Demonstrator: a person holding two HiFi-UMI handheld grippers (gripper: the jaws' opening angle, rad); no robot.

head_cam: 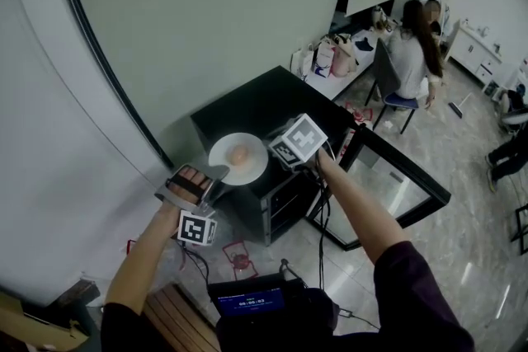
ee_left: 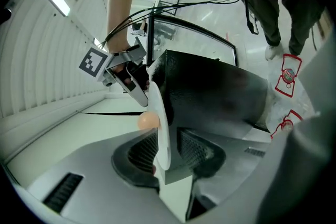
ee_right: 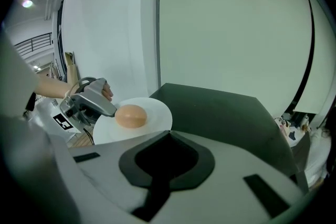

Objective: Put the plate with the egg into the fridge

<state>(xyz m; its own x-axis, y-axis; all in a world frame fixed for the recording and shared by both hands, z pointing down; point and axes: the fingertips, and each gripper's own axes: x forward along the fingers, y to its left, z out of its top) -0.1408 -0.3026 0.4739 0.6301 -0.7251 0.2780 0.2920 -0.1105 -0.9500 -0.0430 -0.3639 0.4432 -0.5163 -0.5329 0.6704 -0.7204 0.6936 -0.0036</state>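
A white plate (head_cam: 254, 170) carrying a brown egg (head_cam: 239, 154) hangs level over the front left corner of a small black fridge (head_cam: 272, 103). My left gripper (head_cam: 219, 172) is shut on the plate's left rim. From the other side my right gripper (head_cam: 271, 157) is shut on its right rim. In the left gripper view the plate (ee_left: 160, 128) runs edge-on between my jaws (ee_left: 160, 165), with the egg (ee_left: 147, 120) on its left face and the right gripper (ee_left: 135, 89) at the far rim. In the right gripper view the egg (ee_right: 130, 116) lies on the plate (ee_right: 155, 113).
The fridge's glass door (head_cam: 400, 181) stands open to the right, over the tiled floor. A white wall rises close behind and to the left. A seated person (head_cam: 408, 53) and bags (head_cam: 330, 58) are at the back right. A dark device with cables (head_cam: 252, 299) lies near my feet.
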